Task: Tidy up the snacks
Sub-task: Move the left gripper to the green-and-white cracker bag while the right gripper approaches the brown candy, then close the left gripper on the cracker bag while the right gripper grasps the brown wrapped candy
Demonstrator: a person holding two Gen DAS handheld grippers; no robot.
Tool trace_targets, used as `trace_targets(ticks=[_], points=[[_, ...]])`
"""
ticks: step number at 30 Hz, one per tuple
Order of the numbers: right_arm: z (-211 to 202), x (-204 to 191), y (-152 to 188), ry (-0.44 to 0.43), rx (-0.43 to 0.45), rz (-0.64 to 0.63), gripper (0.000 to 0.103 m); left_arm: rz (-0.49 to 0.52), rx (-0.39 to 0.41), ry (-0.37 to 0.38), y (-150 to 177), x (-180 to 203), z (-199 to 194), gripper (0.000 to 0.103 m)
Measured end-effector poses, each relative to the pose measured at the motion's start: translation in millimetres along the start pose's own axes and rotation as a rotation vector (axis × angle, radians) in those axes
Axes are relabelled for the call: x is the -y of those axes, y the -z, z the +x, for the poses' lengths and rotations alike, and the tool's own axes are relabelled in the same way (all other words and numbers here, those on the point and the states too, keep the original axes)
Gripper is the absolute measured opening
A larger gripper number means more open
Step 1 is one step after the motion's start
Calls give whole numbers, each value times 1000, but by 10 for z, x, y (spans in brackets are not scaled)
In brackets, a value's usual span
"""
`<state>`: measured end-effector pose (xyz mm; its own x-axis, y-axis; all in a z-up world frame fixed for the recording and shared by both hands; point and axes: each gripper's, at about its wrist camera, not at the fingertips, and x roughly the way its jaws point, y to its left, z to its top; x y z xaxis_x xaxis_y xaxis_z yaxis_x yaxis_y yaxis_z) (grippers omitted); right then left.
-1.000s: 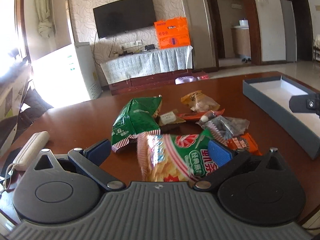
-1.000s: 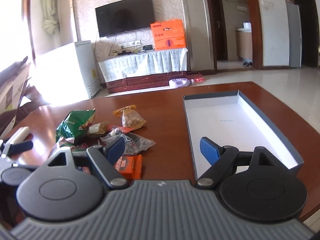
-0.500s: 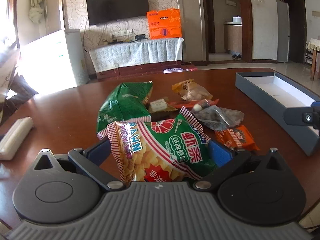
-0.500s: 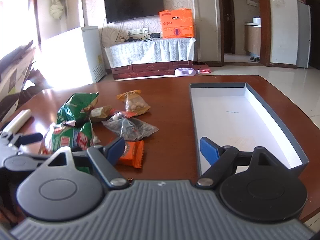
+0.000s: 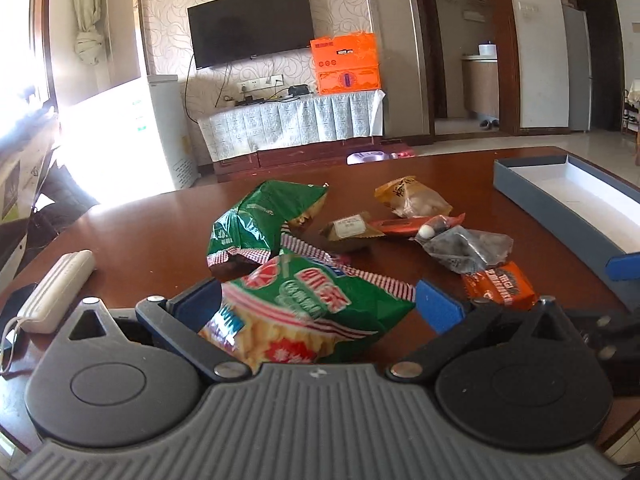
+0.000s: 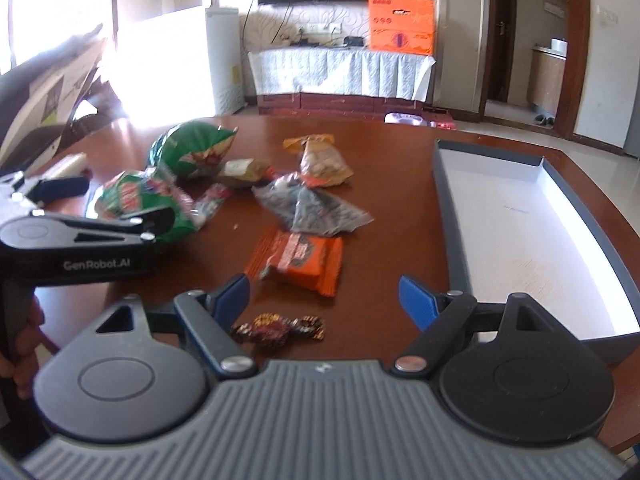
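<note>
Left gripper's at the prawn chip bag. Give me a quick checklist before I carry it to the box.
1. Chip bag between the left gripper fingers: ok.
2. Firm hold: cannot tell; the jaws look wide, and contact with the right pad isn't clear.
3. Box has room: ok; the white floor shows nothing in it.
4. Path to the box: not ok; the orange pack and grey pack lie between, so lift over them.
5. Right gripper out of the way: not ok; it is open and empty, but sits near the box's corner.
</note>
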<state>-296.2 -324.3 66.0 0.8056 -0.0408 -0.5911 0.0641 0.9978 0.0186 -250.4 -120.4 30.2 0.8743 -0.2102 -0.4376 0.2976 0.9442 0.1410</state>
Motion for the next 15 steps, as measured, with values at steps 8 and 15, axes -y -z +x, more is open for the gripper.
trace_targets(ticks=[8,15], points=[[56,-315,224,22,-77,-118,83,-31,-48,-14,11,-20,77,103],[86,-248,229,65,-74,-48,83,-54,-53,-25,9,-77,63,103]])
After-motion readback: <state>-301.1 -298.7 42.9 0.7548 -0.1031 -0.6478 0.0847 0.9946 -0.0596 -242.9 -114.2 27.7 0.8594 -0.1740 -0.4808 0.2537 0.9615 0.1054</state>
